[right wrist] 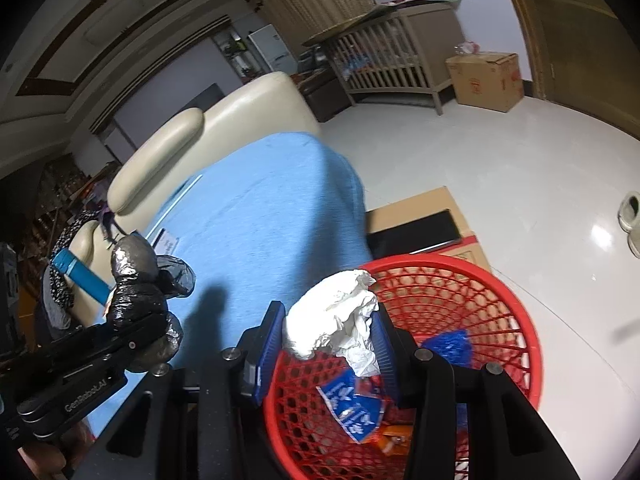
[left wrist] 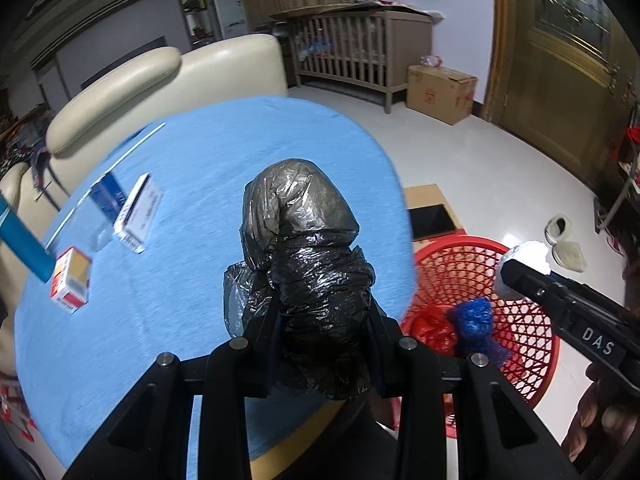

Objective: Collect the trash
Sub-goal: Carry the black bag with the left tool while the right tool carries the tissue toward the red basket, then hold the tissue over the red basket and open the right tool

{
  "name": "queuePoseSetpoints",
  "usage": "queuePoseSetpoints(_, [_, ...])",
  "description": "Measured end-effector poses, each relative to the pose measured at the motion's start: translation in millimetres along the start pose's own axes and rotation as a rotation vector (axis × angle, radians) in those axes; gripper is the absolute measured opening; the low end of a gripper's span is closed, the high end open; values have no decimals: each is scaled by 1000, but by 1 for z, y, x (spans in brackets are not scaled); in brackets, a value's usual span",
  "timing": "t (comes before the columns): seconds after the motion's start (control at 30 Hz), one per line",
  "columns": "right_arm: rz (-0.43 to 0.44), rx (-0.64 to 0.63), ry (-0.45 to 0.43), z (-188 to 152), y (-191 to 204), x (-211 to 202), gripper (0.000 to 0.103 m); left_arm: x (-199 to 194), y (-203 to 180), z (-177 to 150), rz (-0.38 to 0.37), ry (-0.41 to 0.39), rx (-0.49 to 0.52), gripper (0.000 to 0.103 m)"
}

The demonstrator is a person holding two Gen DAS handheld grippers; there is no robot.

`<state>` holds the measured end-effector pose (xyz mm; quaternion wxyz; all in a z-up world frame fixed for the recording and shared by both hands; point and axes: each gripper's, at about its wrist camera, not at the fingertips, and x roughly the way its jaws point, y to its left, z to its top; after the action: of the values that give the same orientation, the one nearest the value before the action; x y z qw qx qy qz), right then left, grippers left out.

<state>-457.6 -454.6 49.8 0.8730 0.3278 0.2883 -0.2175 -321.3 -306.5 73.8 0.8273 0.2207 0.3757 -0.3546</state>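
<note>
- Left wrist view: the left gripper (left wrist: 320,316) pinches a crumpled black plastic bag (left wrist: 304,248) between its jaws, the wad bulging up beyond the fingertips; it hangs over the blue tablecloth (left wrist: 224,152), with the red mesh basket (left wrist: 520,280) on the floor at four o'clock of the bag; the right gripper (left wrist: 516,272) comes in from about three o'clock carrying a white paper wad (left wrist: 528,254); small cartons (left wrist: 138,214) lie on the cloth at nine o'clock.
- To do this well, I judge the bag should travel toward four o'clock until it is wholly past the cloth edge and over the rim; releasing sooner risks it landing on the table.
- Right wrist view: the right gripper (right wrist: 332,320) grips the white paper wad (right wrist: 332,312) between blue pads, already above the red mesh basket (right wrist: 500,300), which holds blue and red wrappers (right wrist: 352,404); I judge opening here, centred, drops it cleanly; the left gripper (right wrist: 148,332) waits at nine o'clock.
</note>
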Motion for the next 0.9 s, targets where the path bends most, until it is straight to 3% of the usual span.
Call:
queuePoseSetpoints(0.47, [-93, -19, 25, 1, -24, -10, 46, 10, -52, 13, -106, 15, 71, 37])
queuePoseSetpoints(0.9, [-123, -8, 62, -4, -39, -8, 46, 15, -60, 15, -134, 28, 73, 37])
